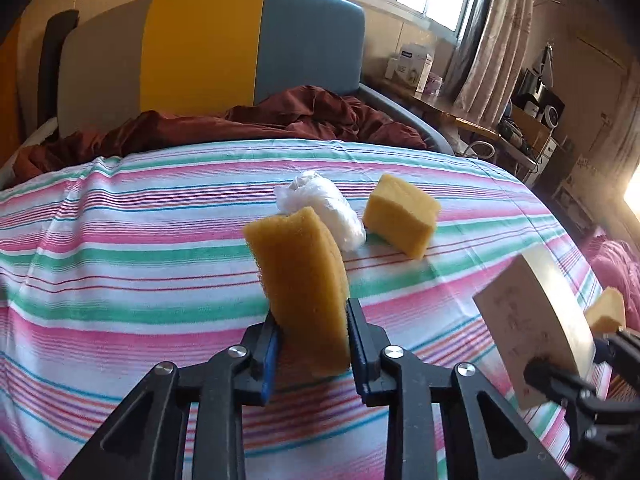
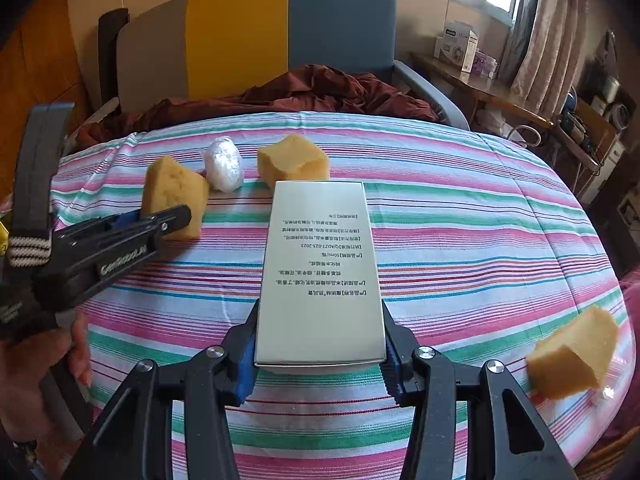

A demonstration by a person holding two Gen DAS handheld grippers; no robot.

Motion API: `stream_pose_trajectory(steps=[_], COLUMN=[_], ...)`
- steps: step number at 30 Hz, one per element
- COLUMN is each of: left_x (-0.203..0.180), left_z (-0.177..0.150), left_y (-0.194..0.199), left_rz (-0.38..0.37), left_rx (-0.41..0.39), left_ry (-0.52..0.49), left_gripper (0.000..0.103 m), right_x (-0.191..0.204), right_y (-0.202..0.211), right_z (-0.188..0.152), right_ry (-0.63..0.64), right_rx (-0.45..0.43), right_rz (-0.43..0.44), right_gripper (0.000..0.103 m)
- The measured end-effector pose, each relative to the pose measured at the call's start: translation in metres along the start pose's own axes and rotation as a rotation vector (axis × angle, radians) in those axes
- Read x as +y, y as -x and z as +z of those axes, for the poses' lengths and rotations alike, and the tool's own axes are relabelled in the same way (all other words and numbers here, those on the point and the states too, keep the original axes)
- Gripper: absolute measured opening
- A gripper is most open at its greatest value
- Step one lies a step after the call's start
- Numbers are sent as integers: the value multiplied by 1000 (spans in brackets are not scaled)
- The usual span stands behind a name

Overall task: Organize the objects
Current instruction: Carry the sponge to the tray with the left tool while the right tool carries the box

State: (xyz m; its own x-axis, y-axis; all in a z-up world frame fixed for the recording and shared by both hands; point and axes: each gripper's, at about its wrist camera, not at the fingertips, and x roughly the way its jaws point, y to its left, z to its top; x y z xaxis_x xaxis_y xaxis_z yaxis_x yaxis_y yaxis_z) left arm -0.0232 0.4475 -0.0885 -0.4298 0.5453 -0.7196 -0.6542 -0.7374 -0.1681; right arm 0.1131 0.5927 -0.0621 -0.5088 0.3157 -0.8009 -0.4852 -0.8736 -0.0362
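My left gripper (image 1: 312, 344) is shut on a yellow sponge (image 1: 300, 284) and holds it upright above the striped bed sheet (image 1: 120, 240); it also shows in the right wrist view (image 2: 172, 216) with the sponge (image 2: 172, 188). My right gripper (image 2: 320, 356) is shut on a silver box (image 2: 320, 264) with printed text, held flat over the sheet; the box shows at the right in the left wrist view (image 1: 532, 320). A white wrapped bundle (image 1: 320, 208) and a second sponge (image 1: 400, 216) lie on the sheet beyond. A third sponge (image 2: 572, 356) lies at the right.
A crumpled maroon blanket (image 2: 300, 92) lies at the head of the bed below a yellow, blue and grey headboard (image 2: 280, 32). A wooden side table (image 2: 480, 80) with boxes stands to the right, under a window with curtains.
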Motion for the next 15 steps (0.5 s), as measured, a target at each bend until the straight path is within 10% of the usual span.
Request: stream_pose_trajectory(steps=[15], left_x=[35], left_z=[-50], left_y=[80], left_rz=[-51], left_rx=[-78], left_ry=[30], left_gripper=[28], right_x=[26], right_y=[11], right_z=[-7], right_ry=[87], right_rx=[-45], right_rz=[-12], right_gripper=[50])
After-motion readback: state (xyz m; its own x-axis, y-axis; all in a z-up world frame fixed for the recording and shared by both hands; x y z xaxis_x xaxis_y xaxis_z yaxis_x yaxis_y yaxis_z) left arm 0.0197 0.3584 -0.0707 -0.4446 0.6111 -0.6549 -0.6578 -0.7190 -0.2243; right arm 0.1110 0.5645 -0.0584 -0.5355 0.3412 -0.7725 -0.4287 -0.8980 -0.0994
